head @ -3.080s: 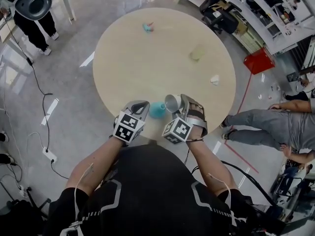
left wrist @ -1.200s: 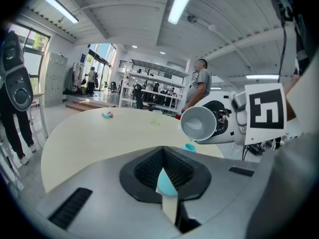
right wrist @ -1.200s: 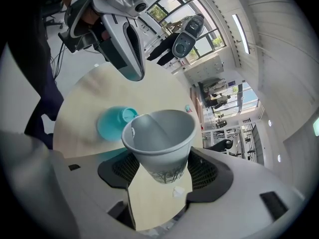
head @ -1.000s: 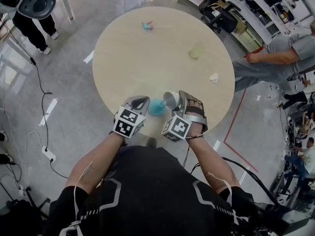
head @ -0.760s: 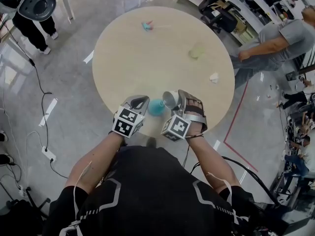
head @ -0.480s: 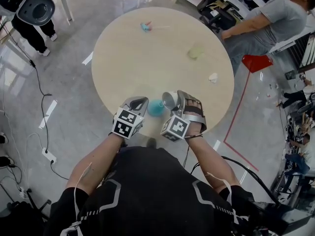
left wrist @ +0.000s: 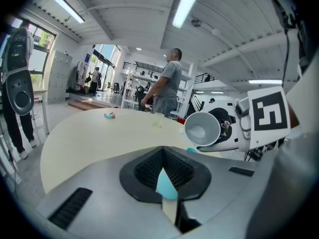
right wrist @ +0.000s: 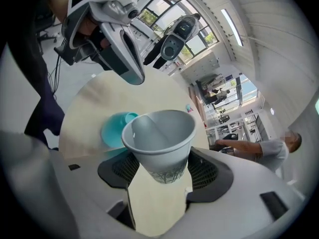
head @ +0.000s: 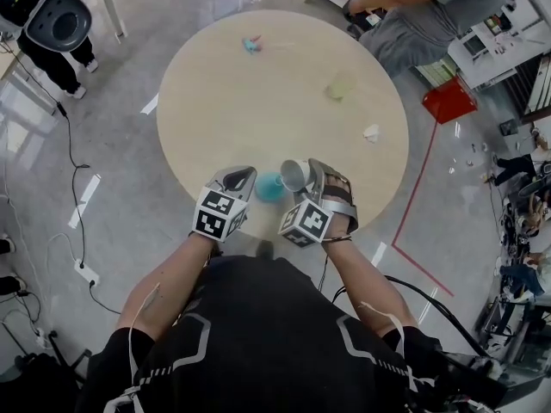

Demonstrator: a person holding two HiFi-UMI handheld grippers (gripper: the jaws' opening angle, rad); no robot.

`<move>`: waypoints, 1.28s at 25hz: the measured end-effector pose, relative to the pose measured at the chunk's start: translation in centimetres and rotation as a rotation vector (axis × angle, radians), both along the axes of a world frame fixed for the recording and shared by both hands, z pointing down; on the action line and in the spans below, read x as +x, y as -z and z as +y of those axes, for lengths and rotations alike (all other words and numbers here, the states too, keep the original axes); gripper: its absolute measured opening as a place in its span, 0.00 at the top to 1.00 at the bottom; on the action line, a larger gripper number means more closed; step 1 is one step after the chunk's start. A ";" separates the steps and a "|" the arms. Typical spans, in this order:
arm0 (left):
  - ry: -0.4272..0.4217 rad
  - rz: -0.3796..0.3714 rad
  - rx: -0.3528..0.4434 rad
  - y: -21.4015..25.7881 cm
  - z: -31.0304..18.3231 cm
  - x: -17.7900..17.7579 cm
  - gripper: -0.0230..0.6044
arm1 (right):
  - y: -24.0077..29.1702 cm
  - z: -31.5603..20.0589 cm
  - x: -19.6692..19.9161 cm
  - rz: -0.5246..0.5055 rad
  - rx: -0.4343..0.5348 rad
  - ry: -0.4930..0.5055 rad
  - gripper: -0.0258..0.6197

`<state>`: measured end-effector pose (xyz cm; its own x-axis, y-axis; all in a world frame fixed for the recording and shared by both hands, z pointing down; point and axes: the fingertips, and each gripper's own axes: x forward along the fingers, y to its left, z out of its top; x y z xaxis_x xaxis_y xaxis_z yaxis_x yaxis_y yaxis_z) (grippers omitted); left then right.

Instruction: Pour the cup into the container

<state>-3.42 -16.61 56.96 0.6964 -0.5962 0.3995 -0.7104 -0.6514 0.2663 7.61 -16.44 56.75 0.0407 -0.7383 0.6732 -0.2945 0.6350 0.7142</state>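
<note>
- Right gripper (head: 303, 179) jaws clamp the cup (right wrist: 159, 138), tipped sideways toward the teal container (head: 269, 188) on the desk (head: 258, 101).
- Left gripper (left wrist: 167, 183) jaws pinch the container's rim.

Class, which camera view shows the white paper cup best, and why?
The right gripper view: the cup fills the middle, clamped by the right gripper, inside visible. The left gripper view shows only its mouth; the head view shows it small, near the teal container.
</note>
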 end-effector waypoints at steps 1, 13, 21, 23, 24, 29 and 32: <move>0.002 0.001 0.000 0.1 -0.1 -0.1 0.96 | 0.0 0.0 0.0 -0.043 -0.004 -0.016 0.48; -0.013 0.082 0.024 2.0 0.5 0.2 0.96 | -0.9 1.2 2.0 -0.443 -0.076 -0.156 0.48; -0.048 0.005 -0.004 0.6 1.3 0.4 0.96 | -4.2 2.2 4.6 -0.753 -0.146 -0.315 0.48; -0.041 -0.011 -0.012 0.2 1.3 0.1 0.96 | -5.2 2.5 5.4 -0.804 -0.158 -0.354 0.48; -0.031 -0.014 -0.017 0.2 1.1 0.0 0.96 | -5.7 2.6 5.7 -0.824 -0.166 -0.370 0.48; -0.036 -0.015 -0.035 -0.1 1.1 0.4 0.96 | -7.3 2.8 7.0 -0.915 -0.149 -0.398 0.48; -0.050 -0.020 -0.040 -0.2 1.2 0.5 0.96 | -8.2 3.0 6.6 -0.947 -0.146 -0.373 0.48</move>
